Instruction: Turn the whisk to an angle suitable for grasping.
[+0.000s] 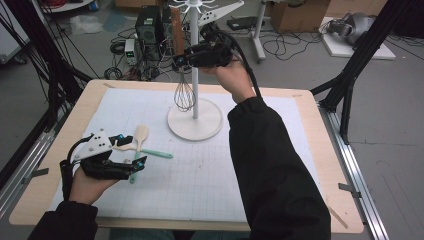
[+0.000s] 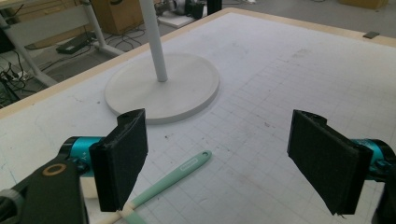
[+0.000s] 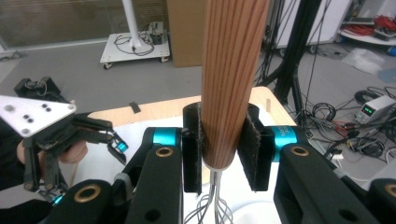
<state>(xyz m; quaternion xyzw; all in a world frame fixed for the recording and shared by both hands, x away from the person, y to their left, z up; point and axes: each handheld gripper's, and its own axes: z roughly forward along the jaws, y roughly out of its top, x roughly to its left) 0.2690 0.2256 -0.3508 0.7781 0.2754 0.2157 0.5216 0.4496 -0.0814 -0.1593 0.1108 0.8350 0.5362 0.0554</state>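
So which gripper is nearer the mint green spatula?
Left. The left gripper hangs open just over the mint green spatula on the mat; the right gripper is up by the stand, shut on the whisk.

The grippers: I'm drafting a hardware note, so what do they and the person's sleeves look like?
Both the left gripper and right gripper are black, with teal collars and dark padded jaws. The left carries a grey three-cornered plate; a black cable trails from the right. The sleeves are black.
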